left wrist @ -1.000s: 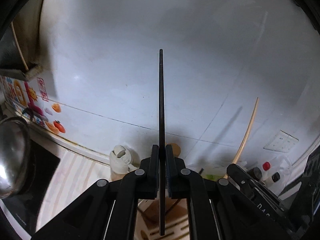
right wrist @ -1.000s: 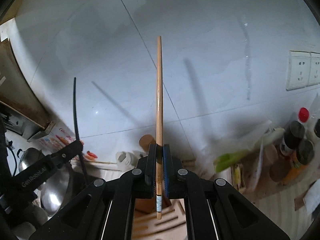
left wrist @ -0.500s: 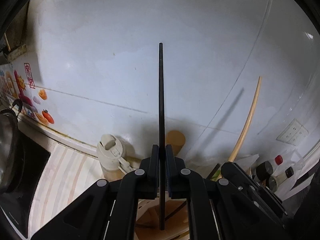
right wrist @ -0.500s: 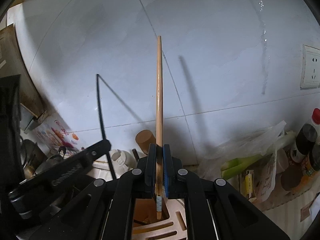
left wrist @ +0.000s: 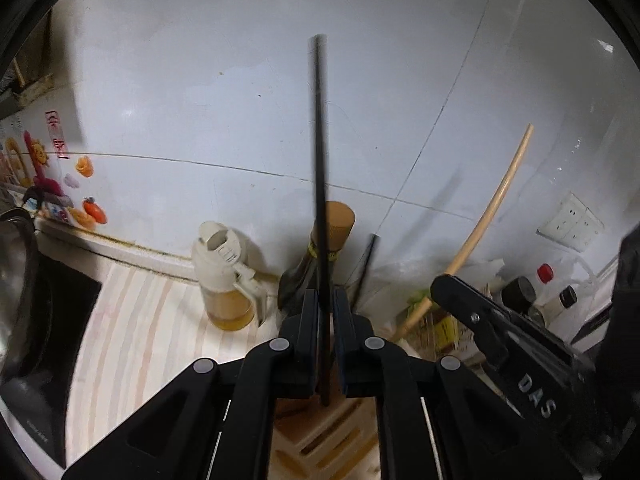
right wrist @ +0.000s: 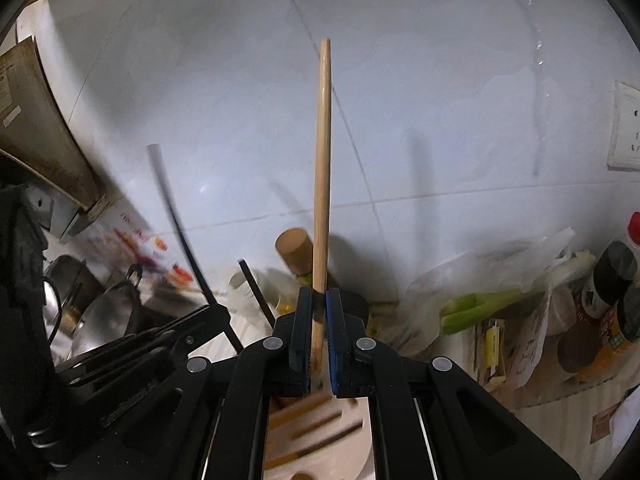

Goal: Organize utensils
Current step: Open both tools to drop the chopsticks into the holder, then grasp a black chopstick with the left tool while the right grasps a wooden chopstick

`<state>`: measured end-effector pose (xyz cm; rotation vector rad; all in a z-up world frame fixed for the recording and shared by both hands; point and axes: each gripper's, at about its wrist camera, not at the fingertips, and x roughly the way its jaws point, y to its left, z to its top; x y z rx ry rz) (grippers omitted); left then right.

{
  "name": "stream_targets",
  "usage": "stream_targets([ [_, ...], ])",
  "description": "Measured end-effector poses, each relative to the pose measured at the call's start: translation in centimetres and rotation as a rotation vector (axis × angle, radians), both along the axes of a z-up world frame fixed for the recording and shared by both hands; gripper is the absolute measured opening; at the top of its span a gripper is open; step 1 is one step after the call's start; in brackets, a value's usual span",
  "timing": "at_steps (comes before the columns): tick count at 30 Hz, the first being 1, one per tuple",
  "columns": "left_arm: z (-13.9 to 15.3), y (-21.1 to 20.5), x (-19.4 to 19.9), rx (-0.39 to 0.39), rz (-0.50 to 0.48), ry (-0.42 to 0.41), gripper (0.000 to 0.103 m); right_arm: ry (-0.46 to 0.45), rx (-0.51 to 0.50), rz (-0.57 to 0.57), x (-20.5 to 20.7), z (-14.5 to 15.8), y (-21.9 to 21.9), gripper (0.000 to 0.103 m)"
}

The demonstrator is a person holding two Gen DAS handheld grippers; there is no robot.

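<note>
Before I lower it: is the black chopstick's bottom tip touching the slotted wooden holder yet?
Cannot tell. In the left wrist view the black chopstick ends over the wooden holder, but blur hides any gap.

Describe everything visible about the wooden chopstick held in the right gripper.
The wooden chopstick is a slim, straight, light-brown stick, seemingly bamboo or wood, with a flat top end. It stands nearly upright against the white tiled wall, clamped near its lower end by the right gripper, whose jaws are shut on it. Its lower tip hangs above a slotted wooden holder.

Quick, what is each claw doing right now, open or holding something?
Left claw: closed on a black chopstick.
Right claw: closed on a wooden chopstick.
</note>
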<state>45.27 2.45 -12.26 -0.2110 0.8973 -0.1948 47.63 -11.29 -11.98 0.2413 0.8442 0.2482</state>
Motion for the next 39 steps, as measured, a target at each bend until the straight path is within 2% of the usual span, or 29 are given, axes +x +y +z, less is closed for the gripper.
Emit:
stream_targets([
  [1, 0.5, 0.2, -0.5, -0.003, 0.004, -0.004, 0.009, 0.005, -0.001, 0.007, -0.1, 0.3, -0.1, 0.008],
  [3, 1.6, 0.7, -1.4, 0.011, 0.021, -0.015, 0.012, -0.001, 0.004, 0.007, -0.6, 1.1, -0.3, 0.019],
  [4, 2.2, 1.0, -2.0, 0.011, 0.036, -0.024, 0.023, -0.005, 0.009, 0.006, -0.8, 1.4, -0.4, 0.031],
  [5, 2.6, 1.4, -2.5, 0.009, 0.045, -0.031, 0.036, -0.01, 0.018, 0.005, -1.2, 1.9, -0.6, 0.038],
  [6, 3.3, 1.9, -3.2, 0.018, 0.067, -0.042, 0.068, -0.013, 0.026, 0.001, -1.6, 2.4, -0.8, 0.04],
  [7, 3.8, 2.4, -4.0, 0.031, 0.095, -0.058, 0.089, -0.019, 0.029, -0.005, -2.0, 2.9, -1.1, 0.042],
  [11, 5.1, 3.7, -6.8, 0.076, 0.149, -0.088, 0.091, -0.026, 0.035, -0.037, -3.9, 4.6, -3.0, 0.053],
  [12, 5.2, 4.1, -7.4, 0.087, 0.162, -0.091, 0.095, -0.02, 0.033, -0.049, -4.6, 4.8, -3.5, 0.056],
  [13, 5.1, 4.6, -8.5, 0.106, 0.184, -0.095, 0.103, -0.018, 0.035, -0.059, -5.3, 5.0, -4.0, 0.062],
  [14, 5.0, 4.8, -9.2, 0.118, 0.196, -0.096, 0.103, -0.014, 0.028, -0.071, -6.0, 5.1, -4.5, 0.067],
  [18, 3.3, 5.5, -12.4, 0.173, 0.238, -0.081, 0.103, -0.002, 0.016, -0.101, -9.5, 4.9, -6.0, 0.067],
  [21, 0.8, 5.6, -14.1, 0.172, 0.239, -0.017, 0.103, 0.036, 0.021, -0.11, -12.2, 3.5, -6.9, 0.071],
  [28, -6.3, 4.1, -16.7, 0.22, 0.206, 0.17, 0.103, 0.255, 0.064, -0.139, -15.8, -4.2, -8.6, 0.071],
  [31, -9.0, 3.2, -17.8, 0.254, 0.189, 0.232, 0.103, 0.367, 0.087, -0.15, -16.6, -8.3, -9.4, 0.057],
  [34, -13.0, 1.8, -18.5, 0.267, 0.152, 0.334, 0.103, 0.481, 0.088, -0.145, -16.8, -12.7, -9.6, 0.044],
  [39, -18.1, -0.1, -19.2, 0.323, 0.113, 0.449, 0.103, 0.639, 0.03, -0.114, -16.6, -19.6, -8.3, 0.038],
])
